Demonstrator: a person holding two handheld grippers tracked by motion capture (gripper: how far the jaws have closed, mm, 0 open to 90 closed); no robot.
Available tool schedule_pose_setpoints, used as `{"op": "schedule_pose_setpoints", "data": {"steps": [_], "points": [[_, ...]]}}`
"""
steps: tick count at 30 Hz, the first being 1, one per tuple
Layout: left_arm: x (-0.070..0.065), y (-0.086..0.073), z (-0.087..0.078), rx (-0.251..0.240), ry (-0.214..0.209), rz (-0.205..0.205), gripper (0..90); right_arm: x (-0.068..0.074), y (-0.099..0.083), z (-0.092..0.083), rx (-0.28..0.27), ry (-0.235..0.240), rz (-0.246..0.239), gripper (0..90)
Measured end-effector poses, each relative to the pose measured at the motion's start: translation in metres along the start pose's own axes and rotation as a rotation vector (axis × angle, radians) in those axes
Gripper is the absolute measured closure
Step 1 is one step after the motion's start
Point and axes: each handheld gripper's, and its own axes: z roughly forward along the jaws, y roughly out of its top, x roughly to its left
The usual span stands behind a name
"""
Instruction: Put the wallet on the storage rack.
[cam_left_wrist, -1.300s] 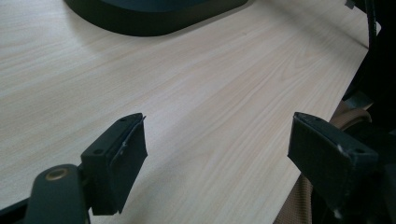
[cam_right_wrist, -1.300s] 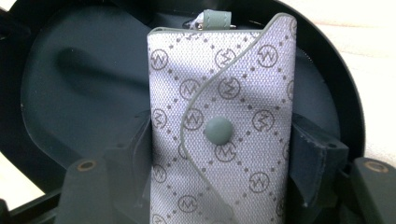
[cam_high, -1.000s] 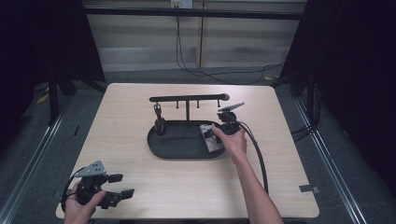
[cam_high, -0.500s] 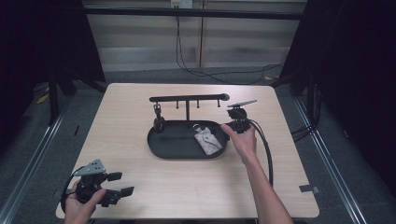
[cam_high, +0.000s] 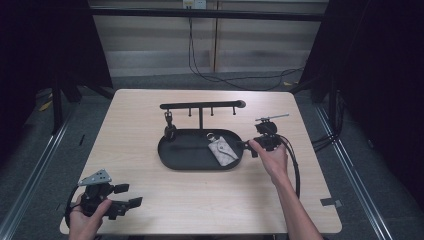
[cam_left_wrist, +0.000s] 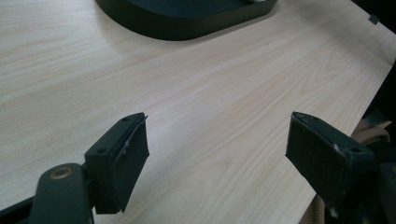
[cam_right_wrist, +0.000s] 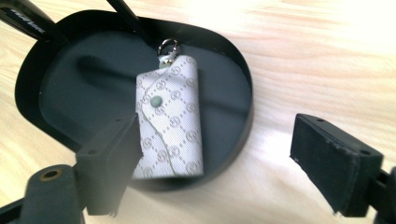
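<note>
The key pouch (cam_high: 223, 149) lies flat inside the black tray (cam_high: 185, 160), toward its 3 o'clock end, ring (cam_right_wrist: 167, 45) pointing to 12 o'clock in the right gripper view. The right gripper (cam_high: 254, 146) sits just outside the tray's 3 o'clock rim; its jaws have just been opening and stand wide, nothing between the pads (pouch free). The left gripper (cam_high: 131, 196) rests near the table's (cam_high: 310, 200) 7 o'clock corner, jaws wide, empty, well apart from the tray. Bare wood stretches from the tray's 6 o'clock rim to the near edge
</note>
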Motion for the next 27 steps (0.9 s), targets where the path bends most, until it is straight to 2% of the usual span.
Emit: {"op": "schedule_pose_setpoints", "data": {"steps": [2, 5, 9, 16, 18, 21, 24, 27], "points": [[0.001, 0.000, 0.000, -0.003, -0.002, -0.010, 20.7, -0.002, -0.003, -0.007, -0.006, -0.014, 0.004, 14.5], [0.002, -0.002, -0.001, -0.002, -0.009, -0.028, 20.7, -0.002, -0.010, -0.015, -0.004, -0.028, -0.017, 14.5], [0.002, -0.002, -0.002, -0.008, -0.018, -0.040, 20.7, -0.005, -0.023, -0.024, -0.012, -0.021, -0.022, 14.5], [-0.002, -0.003, -0.002, -0.003, -0.013, -0.019, 20.6, -0.008, -0.046, -0.040, -0.061, -0.015, -0.020, 16.6], [-0.002, -0.003, -0.002, -0.006, -0.023, -0.023, 20.3, -0.010, -0.055, -0.044, -0.080, -0.006, -0.003, 17.5], [-0.002, -0.003, -0.001, -0.005, -0.022, -0.028, 20.3, -0.012, -0.067, -0.049, -0.094, -0.037, -0.004, 17.6], [-0.003, -0.004, -0.001, -0.002, -0.023, -0.031, 20.3, -0.014, -0.075, -0.055, -0.105, -0.041, 0.001, 17.7], [-0.003, -0.004, -0.001, 0.001, -0.015, -0.021, 20.3, -0.011, -0.083, -0.063, -0.117, -0.052, -0.020, 17.7]]}}
